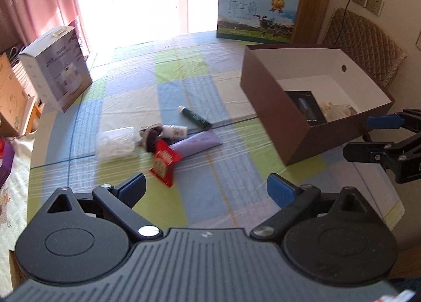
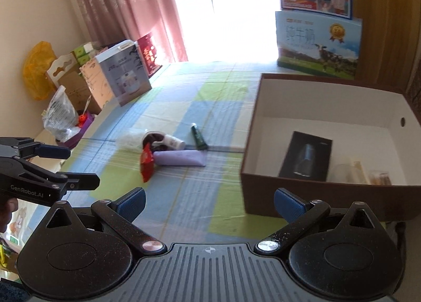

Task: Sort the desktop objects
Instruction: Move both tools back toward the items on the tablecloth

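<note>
A small pile lies mid-table on the checked cloth: a red packet (image 1: 164, 164) (image 2: 146, 164), a purple tube (image 1: 194, 142) (image 2: 181, 157), a dark green tube (image 1: 196, 117) (image 2: 199, 137), a small white bottle (image 1: 175, 131) (image 2: 175, 142), a dark brown bundle (image 1: 152, 136) and a clear plastic pack (image 1: 114, 144). To its right stands an open brown box (image 1: 265, 96) (image 2: 289, 196) holding a black carton (image 2: 306, 156) and some pale items. My left gripper (image 1: 206, 190) (image 2: 79, 166) hangs open and empty just short of the pile. My right gripper (image 2: 209, 203) (image 1: 365, 136) is open, empty, at the box's near corner.
A blue milk carton case (image 1: 256, 18) stands at the table's far edge, with a grey product box (image 1: 56, 70) at the far left edge. A quilted chair back (image 1: 363, 41) is behind the brown box. Cardboard and bags (image 2: 60, 117) crowd the floor left of the table.
</note>
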`<state>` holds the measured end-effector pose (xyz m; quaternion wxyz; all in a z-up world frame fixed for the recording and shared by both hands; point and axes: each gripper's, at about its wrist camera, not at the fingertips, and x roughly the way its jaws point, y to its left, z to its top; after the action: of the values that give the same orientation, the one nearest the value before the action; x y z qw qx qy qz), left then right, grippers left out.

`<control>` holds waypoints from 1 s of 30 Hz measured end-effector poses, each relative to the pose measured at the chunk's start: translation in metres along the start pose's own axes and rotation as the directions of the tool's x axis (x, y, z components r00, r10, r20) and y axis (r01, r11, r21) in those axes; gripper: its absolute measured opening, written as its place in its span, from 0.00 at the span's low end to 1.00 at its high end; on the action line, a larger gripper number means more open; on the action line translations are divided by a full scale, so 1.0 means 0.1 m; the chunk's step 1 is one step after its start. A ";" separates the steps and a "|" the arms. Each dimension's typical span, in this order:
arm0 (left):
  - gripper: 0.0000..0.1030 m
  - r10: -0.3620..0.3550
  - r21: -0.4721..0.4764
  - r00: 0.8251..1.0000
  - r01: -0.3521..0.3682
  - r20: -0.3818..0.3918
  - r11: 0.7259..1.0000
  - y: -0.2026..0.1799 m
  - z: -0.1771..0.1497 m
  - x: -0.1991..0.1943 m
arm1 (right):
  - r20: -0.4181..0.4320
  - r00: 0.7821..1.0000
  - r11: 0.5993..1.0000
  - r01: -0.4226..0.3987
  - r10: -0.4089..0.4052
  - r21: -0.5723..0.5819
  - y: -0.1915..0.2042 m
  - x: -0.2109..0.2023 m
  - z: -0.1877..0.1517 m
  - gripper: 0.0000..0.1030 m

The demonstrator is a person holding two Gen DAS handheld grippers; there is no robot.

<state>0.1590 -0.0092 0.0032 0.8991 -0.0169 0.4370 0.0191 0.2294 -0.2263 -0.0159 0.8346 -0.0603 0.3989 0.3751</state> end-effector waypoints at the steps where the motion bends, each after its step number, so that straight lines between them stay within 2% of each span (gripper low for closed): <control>1: 0.94 0.007 -0.005 1.000 -0.007 -0.001 1.000 0.05 -0.03 -0.01 | -0.002 1.000 1.000 -0.007 0.007 -0.002 0.05 0.04 0.00 0.98; 5: 0.94 0.033 -0.029 0.999 -0.033 -0.001 0.999 0.26 -0.13 -0.01 | -0.011 0.999 0.999 -0.032 0.032 0.005 0.24 0.23 -0.03 0.98; 11: 0.94 0.081 -0.039 0.997 -0.081 0.002 0.996 0.48 -0.27 0.04 | -0.007 0.999 0.999 -0.040 0.039 -0.019 0.50 0.50 -0.06 0.98; 15: 0.93 0.087 -0.039 0.996 -0.087 0.003 0.995 0.58 -0.32 0.12 | -0.004 1.000 0.999 -0.027 0.027 -0.026 0.60 0.68 -0.09 0.97; 18: 0.92 0.088 -0.022 0.996 -0.088 0.009 0.996 0.61 -0.35 0.20 | 0.000 1.000 0.999 -0.017 0.017 -0.029 0.62 0.81 -0.09 0.88; 22: 0.91 0.082 0.005 0.997 -0.082 0.009 0.997 0.64 -0.36 0.34 | -0.008 1.000 1.000 0.013 -0.013 -0.006 0.58 0.97 -0.07 0.81; 30: 0.88 0.063 0.047 0.998 -0.063 -0.003 0.997 0.70 -0.29 0.63 | -0.035 0.998 0.999 0.048 -0.047 0.017 0.54 1.23 -0.02 0.72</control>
<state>0.1717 0.0605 -0.0651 0.8972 0.0177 0.4397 0.0371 0.2413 -0.1178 -0.0940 0.8368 -0.0690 0.4151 0.3504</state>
